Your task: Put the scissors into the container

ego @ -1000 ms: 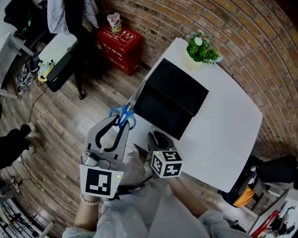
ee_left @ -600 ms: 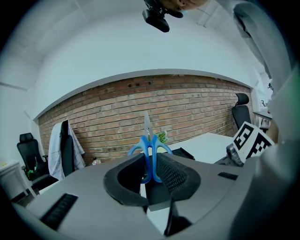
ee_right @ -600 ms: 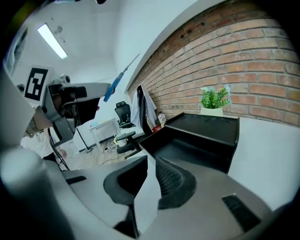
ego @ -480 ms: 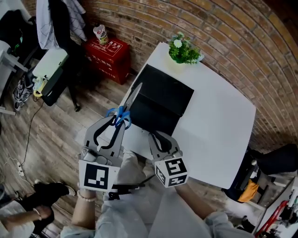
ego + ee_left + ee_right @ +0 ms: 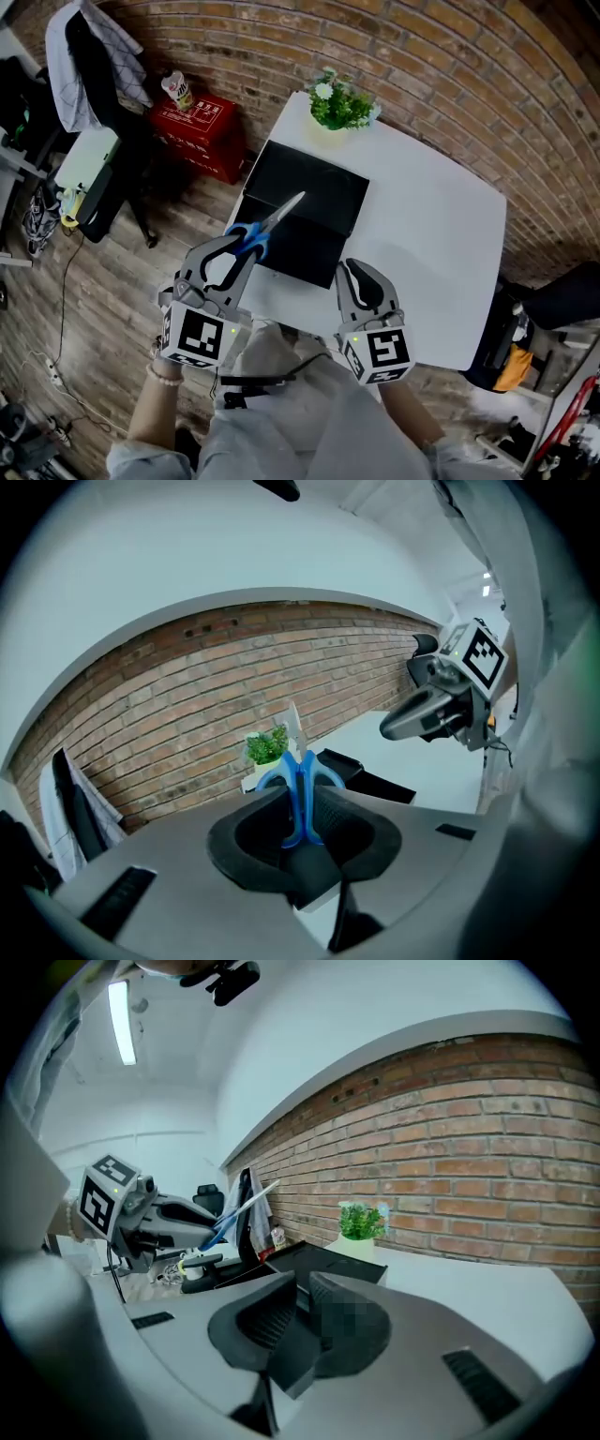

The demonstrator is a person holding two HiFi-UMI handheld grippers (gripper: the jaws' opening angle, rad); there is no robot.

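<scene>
Head view: the left gripper holds the scissors by their blue handles, blade pointing up and to the right. The blade crosses the near left part of the black container, which sits open on the white table. The right gripper is over the table's near edge, just beside the container's near right corner. A plant stands at the table's far corner, and a red box sits on the floor to the left.

Left gripper view: the left gripper has its jaws closed on the scissors' handles, and the blade rises beyond them. Past it are the plant, the container and, to the right, the right gripper above the table.

Right gripper view: the right gripper has its jaws pressed close together with nothing between them. To the left, the left gripper carries the scissors up in the air, clear of the table. The container lies ahead, with the plant behind it.
</scene>
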